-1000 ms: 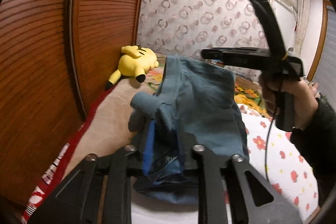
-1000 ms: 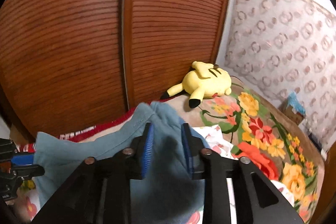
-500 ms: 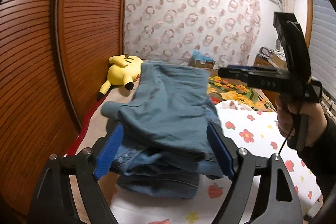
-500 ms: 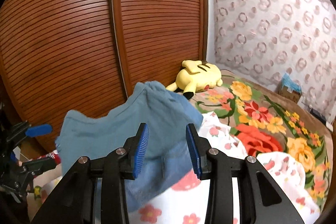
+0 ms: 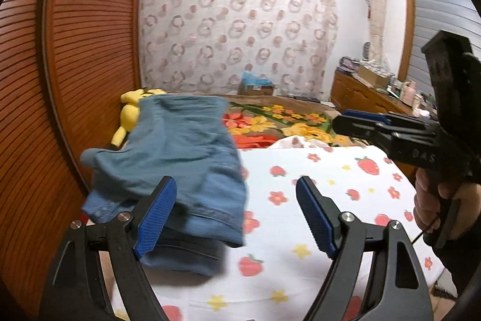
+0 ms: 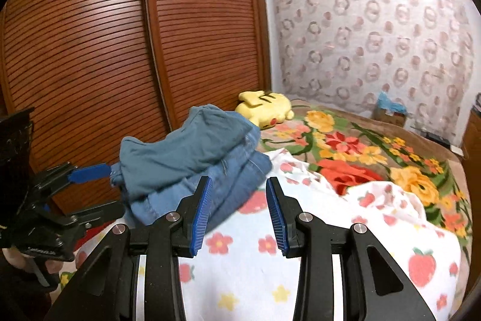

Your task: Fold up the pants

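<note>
The blue pants (image 5: 180,158) lie folded in a thick stack at the left side of the bed, beside the wooden doors. My left gripper (image 5: 236,215) stands wide open just in front of the stack. Its left pad (image 5: 156,215) overlaps the stack's near edge without pressing on it. In the right wrist view the pants (image 6: 195,158) lie ahead and to the left, and my right gripper (image 6: 239,215) is open with nothing between its pads, above the strawberry sheet (image 6: 300,260). The left gripper (image 6: 96,191) shows at the stack's left end.
A yellow plush toy (image 6: 264,107) lies behind the pants by the louvred wardrobe doors (image 6: 120,50). A floral blanket (image 6: 360,152) covers the far half of the bed. A cardboard box (image 5: 255,86) and a wooden dresser (image 5: 360,92) stand at the far wall.
My left gripper let go of the pants, opened wide and drew back to the right. The right gripper backed off the cloth, which now rests folded on the bed.
</note>
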A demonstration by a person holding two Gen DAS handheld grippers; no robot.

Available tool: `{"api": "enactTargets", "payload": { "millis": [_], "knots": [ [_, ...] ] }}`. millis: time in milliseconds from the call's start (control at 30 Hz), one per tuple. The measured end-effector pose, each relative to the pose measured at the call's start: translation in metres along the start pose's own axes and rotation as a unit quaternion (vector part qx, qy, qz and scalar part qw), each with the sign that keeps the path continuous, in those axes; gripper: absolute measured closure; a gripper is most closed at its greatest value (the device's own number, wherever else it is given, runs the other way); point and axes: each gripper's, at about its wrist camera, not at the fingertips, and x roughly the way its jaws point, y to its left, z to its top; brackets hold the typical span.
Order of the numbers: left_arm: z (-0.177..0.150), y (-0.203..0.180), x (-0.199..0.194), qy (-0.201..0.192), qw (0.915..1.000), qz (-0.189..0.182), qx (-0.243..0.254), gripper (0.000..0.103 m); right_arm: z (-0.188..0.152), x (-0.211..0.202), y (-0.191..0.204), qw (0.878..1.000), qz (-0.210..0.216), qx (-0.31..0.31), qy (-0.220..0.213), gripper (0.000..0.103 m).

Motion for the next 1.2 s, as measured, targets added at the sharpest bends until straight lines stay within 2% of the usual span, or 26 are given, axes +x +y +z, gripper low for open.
{"api": "enactTargets", "payload": {
  "millis": [167,333,433,533,700,967,1200],
  "knots": [
    [-0.003,-0.03,-0.008,-0.005,0.9995,-0.024,0.019,0.02,-0.023,-0.039,0.005,0.999,-0.032,0.016,-0.011,0.064],
    [-0.008,-0.056,-0.017,-0.005,0.9985,-0.039,0.037,0.017,-0.041,-0.073,0.016,0.997,-0.072,0.032,-0.028,0.051],
    [-0.009,-0.067,-0.026,-0.013,0.9982,-0.042,0.041,0.017,-0.051,-0.096,0.025,0.995,-0.087,0.039,-0.035,0.047],
    [-0.012,-0.078,-0.038,-0.025,0.9976,-0.046,0.045,0.017,-0.057,-0.111,0.038,0.994,-0.095,0.042,-0.038,0.046],
    [-0.014,-0.096,-0.053,-0.042,0.9973,-0.022,0.056,0.017,-0.073,-0.139,0.057,0.987,-0.138,0.054,-0.057,0.045],
    [-0.018,-0.113,-0.069,-0.046,0.9965,-0.038,0.058,0.017,-0.095,-0.169,0.081,0.977,-0.186,0.079,-0.07,0.045],
    [-0.026,-0.117,-0.075,-0.043,0.9965,-0.05,0.051,0.017,-0.099,-0.174,0.102,0.97,-0.213,0.095,-0.075,0.045]
  ]
}}
